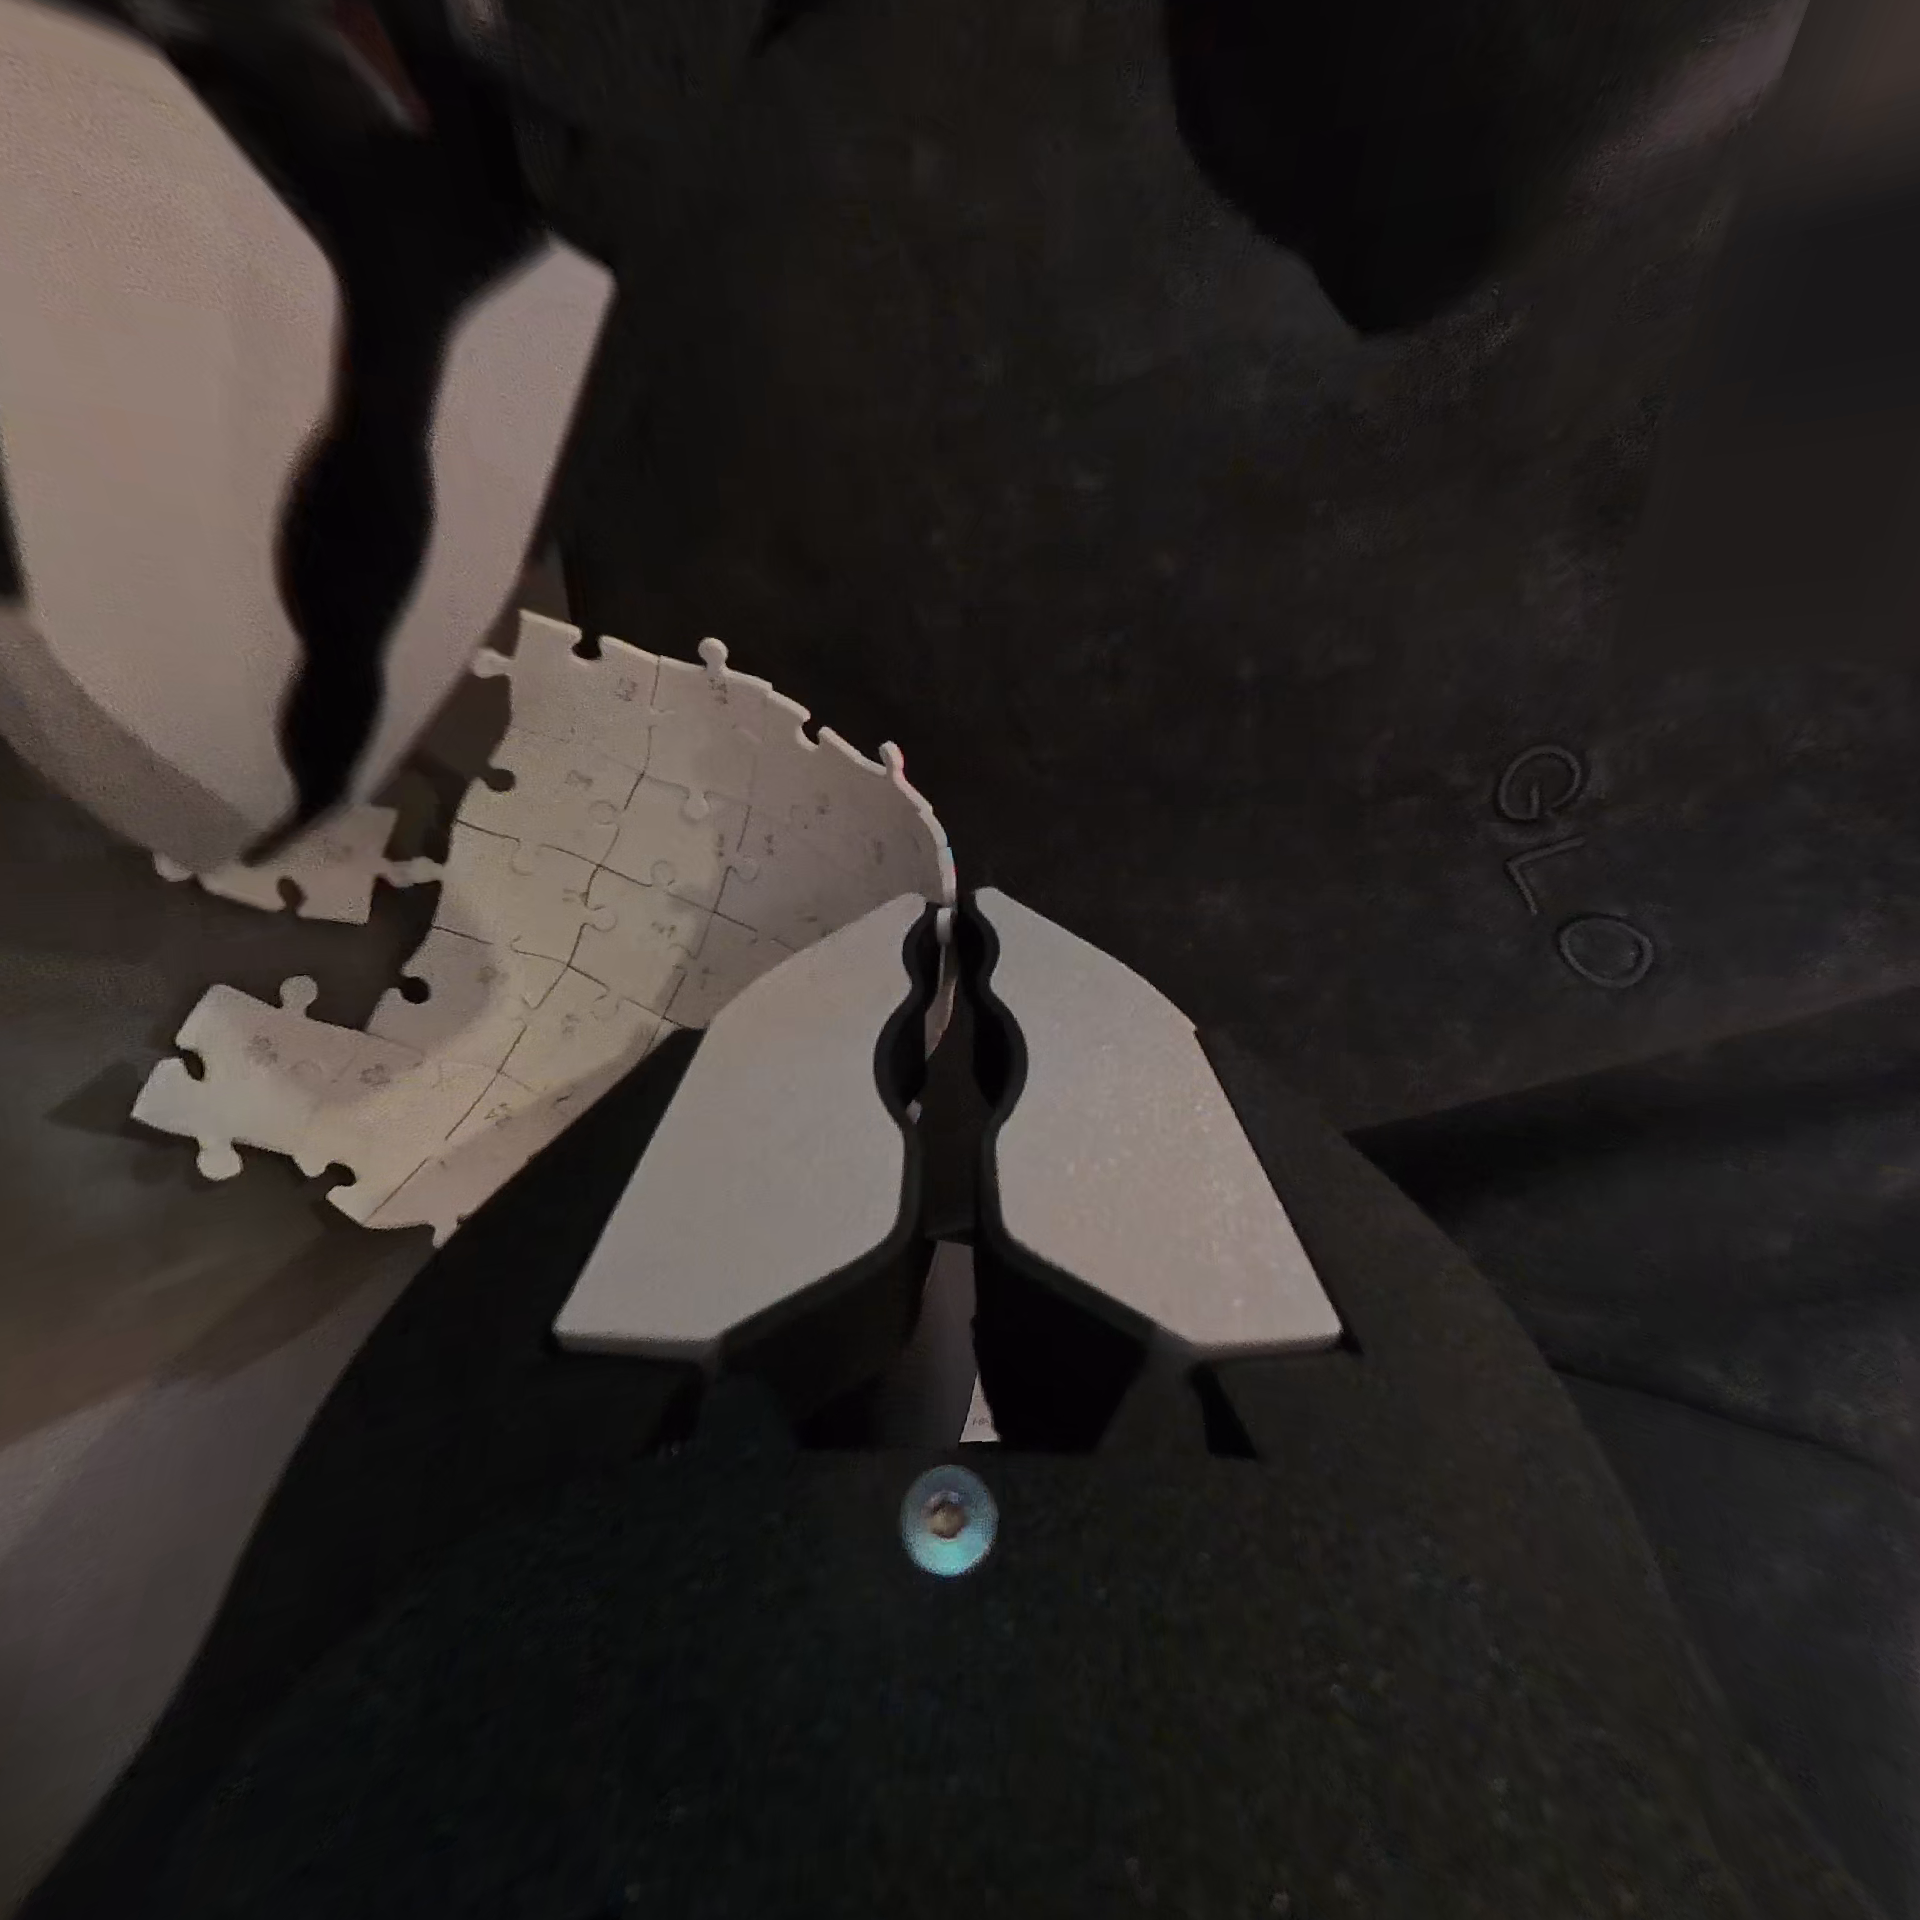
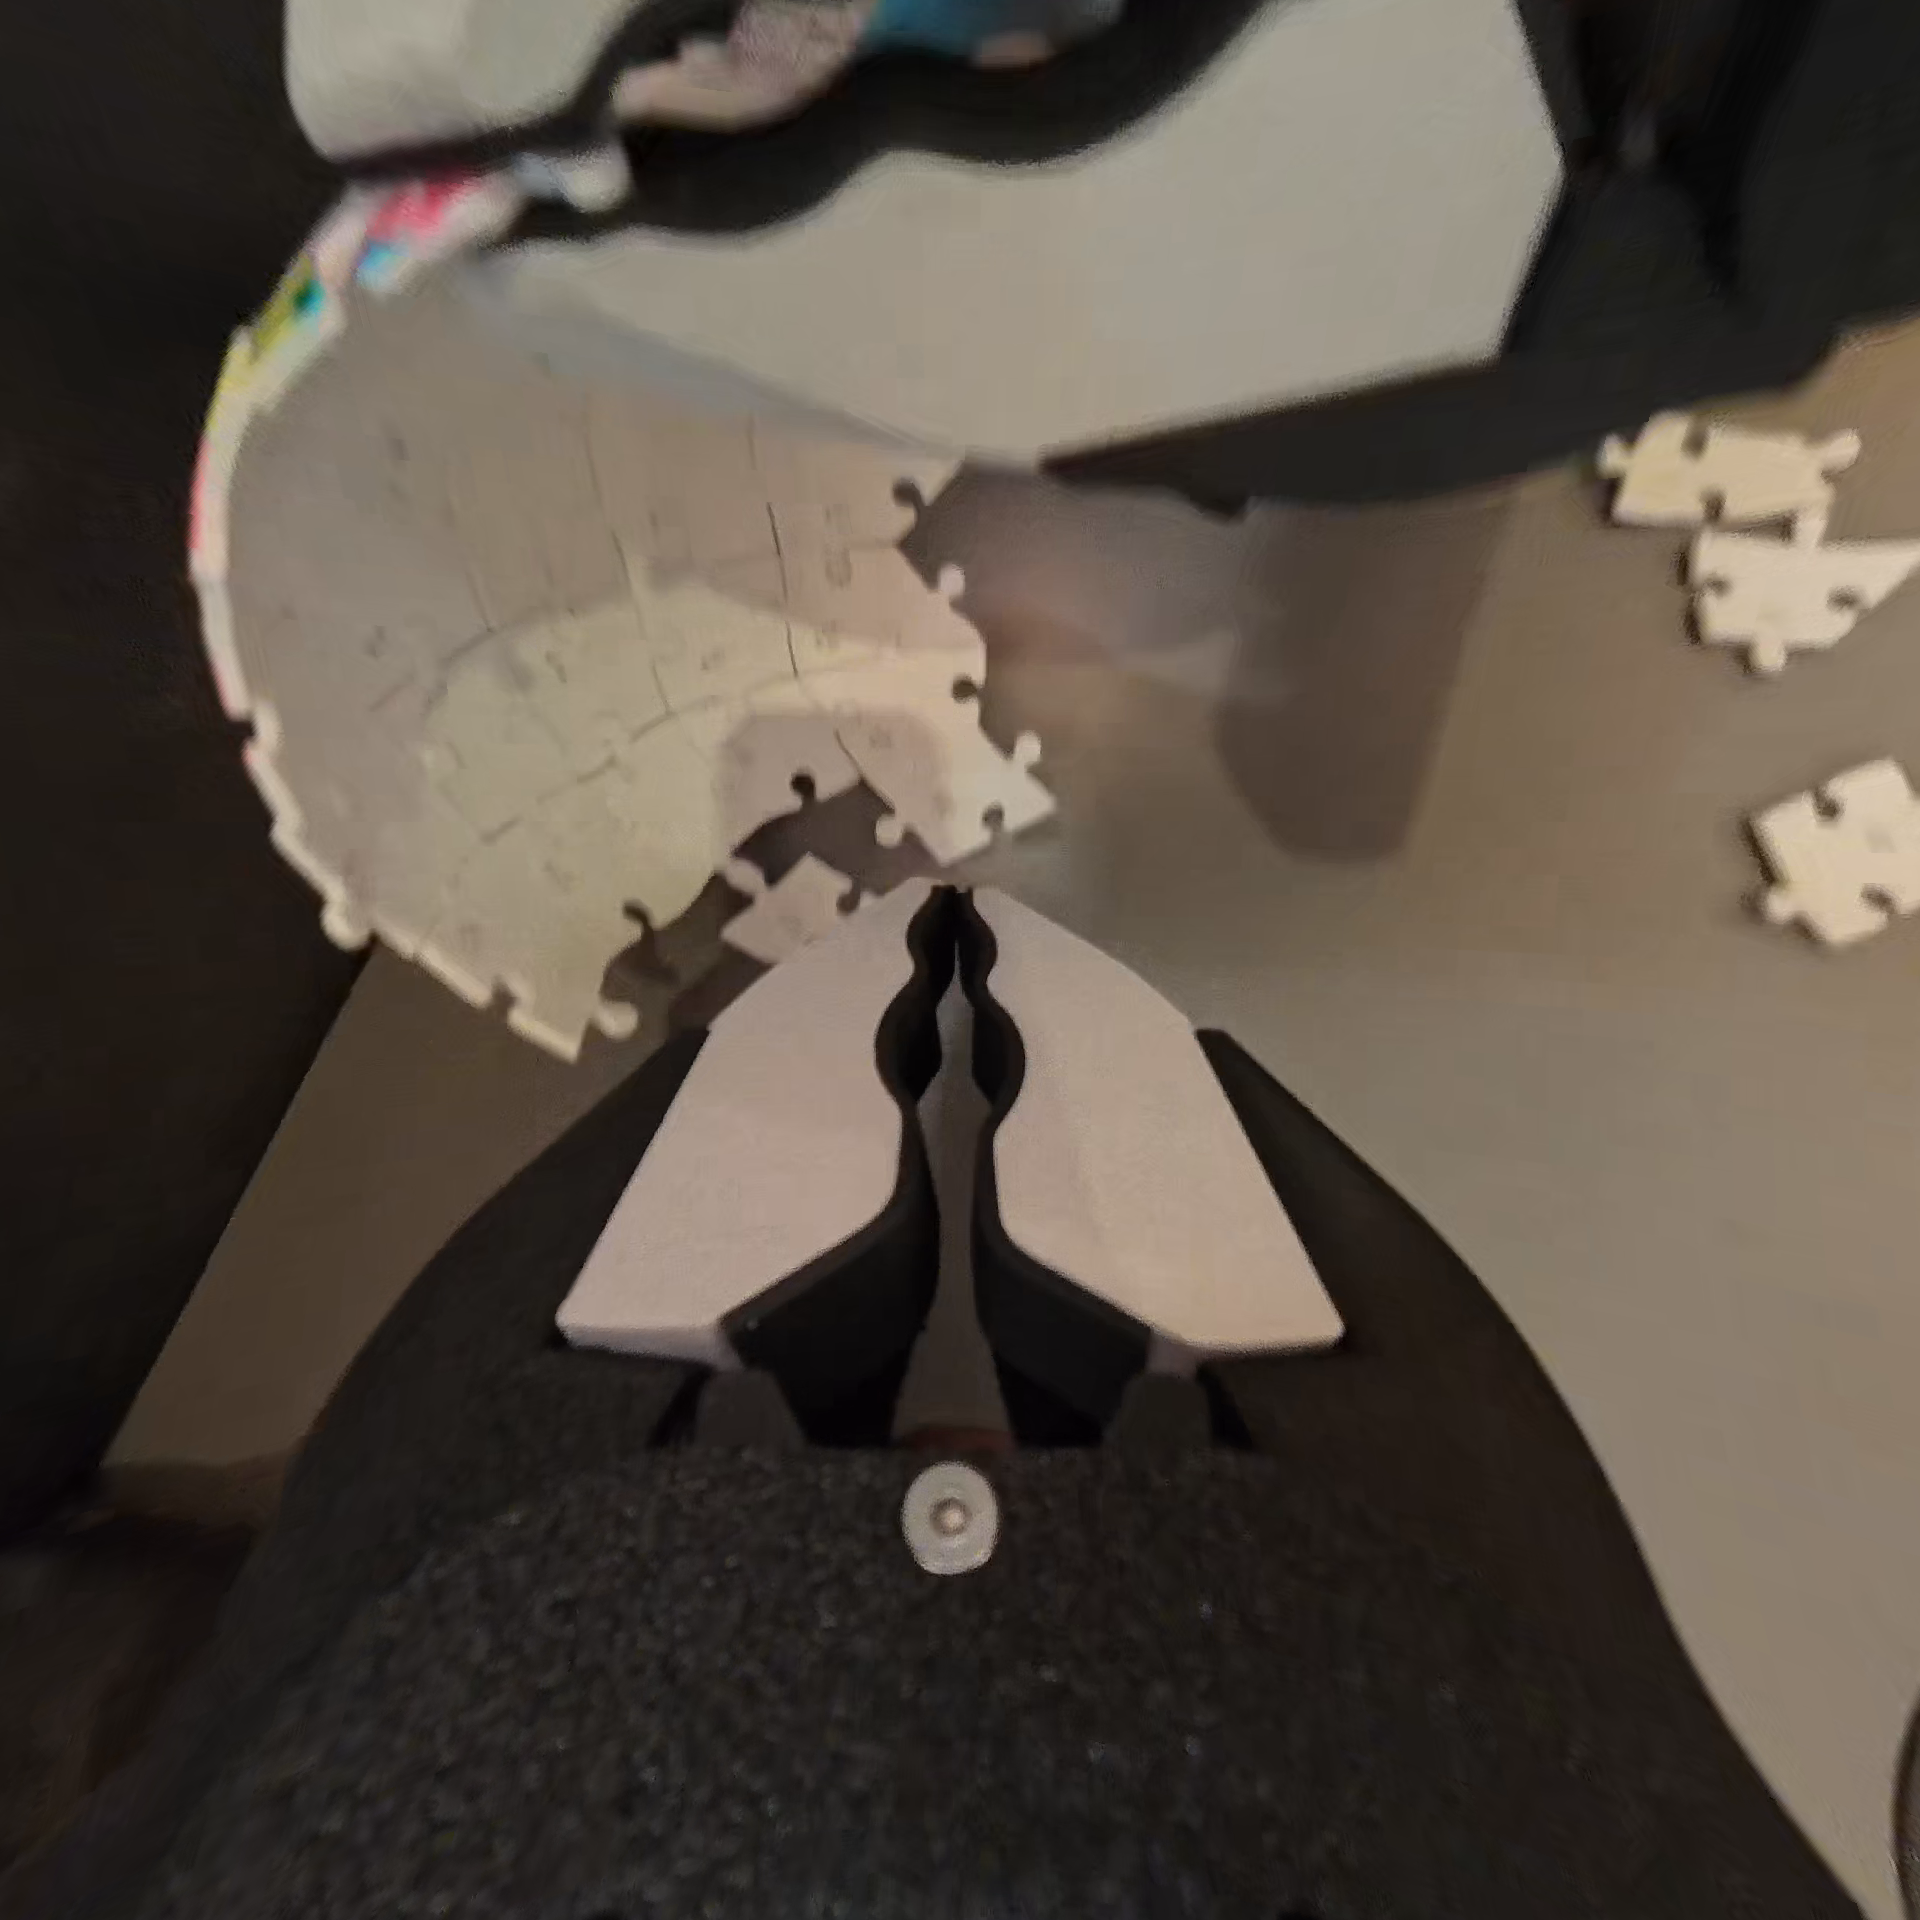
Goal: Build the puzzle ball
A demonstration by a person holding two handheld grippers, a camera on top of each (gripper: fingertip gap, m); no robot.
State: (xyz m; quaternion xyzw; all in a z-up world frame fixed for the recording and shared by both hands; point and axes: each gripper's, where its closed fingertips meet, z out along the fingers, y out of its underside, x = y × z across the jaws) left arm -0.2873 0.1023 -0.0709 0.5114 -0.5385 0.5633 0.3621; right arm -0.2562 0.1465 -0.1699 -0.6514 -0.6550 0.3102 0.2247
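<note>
My left hand-held gripper (image 1: 951, 914) clamps the half-built shell (image 1: 623, 914); right hand-held gripper (image 2: 951, 899) pinches one piece (image 2: 800, 914) at its rim; loose pieces (image 2: 1766, 582) at 2 o'clock await on the table (image 2: 1455, 1039).

Each camera sits behind its own fingers, looking along them, very close. Left view faces the curved shell (image 1: 623, 935) left of its fingertips; right view faces down at the table (image 2: 1455, 1039). Both share the shell.

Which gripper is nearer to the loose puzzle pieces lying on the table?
Hard to call. The loose pieces lie ahead and to the right of the right gripper, which is shut at the curved puzzle shell. The left gripper clamps the shell's far edge, its arm reaching close above them.
</note>
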